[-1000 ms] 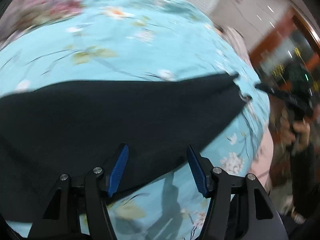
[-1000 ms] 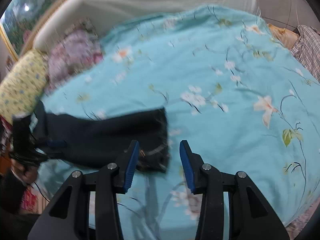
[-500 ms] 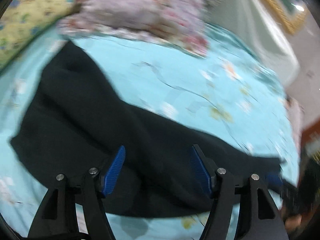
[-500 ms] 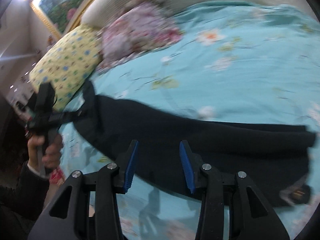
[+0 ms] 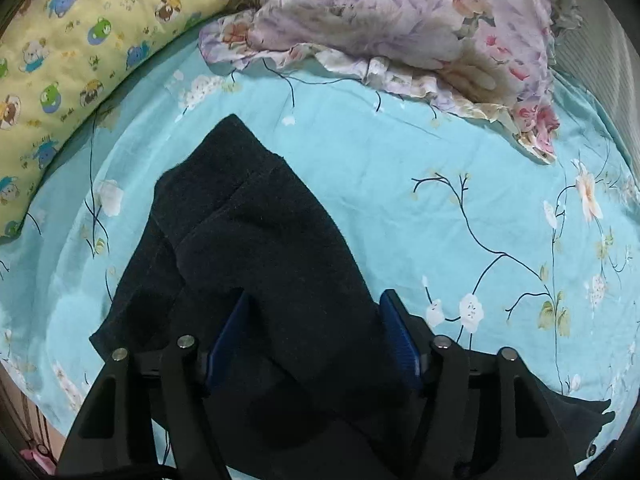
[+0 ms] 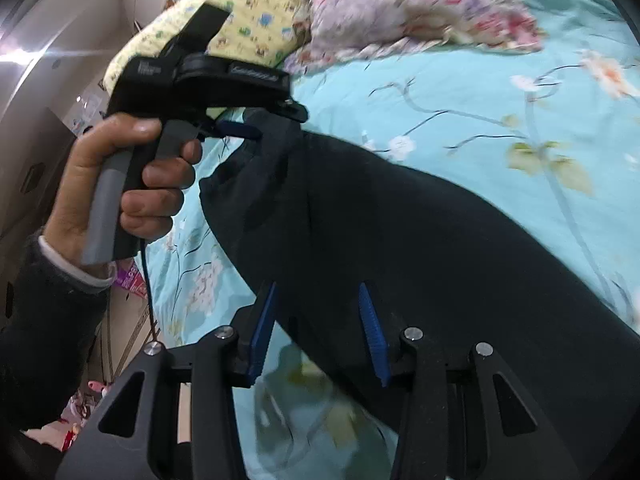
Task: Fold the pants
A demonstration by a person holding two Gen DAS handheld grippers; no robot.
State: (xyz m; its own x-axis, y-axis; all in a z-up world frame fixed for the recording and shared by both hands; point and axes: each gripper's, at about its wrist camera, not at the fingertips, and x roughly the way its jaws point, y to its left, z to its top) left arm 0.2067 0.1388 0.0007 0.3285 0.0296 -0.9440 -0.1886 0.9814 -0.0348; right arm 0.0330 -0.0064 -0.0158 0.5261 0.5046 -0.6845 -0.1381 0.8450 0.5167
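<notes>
One pair of dark pants lies on a turquoise flowered bedsheet, stretched out long, with one end bunched and folded over itself ahead of the left gripper. There are no boxes, baskets or other containers in either view; the bed alone carries everything.

The left gripper's two blue-padded fingers stand wide apart, and a raised fold of the pants runs between them, covering most of the left-hand pad. The cloth fills the gap, but the pads are not pressed onto it. In the right wrist view the left gripper is seen from the side, its blue tips at the bunched end of the pants, with the person's left hand wrapped around its grey handle.

The right gripper also has its two fingers spread wide. The near edge of the pants passes between them, the right-hand pad over dark cloth, the left-hand pad over bare sheet; whether the tips touch the cloth cannot be told.

Beyond the fingers, at the head of the bed, lie two soft things: one yellow pillow with cartoon animals to the left, and one crumpled pink-and-lilac flowered quilt to the right of it.
</notes>
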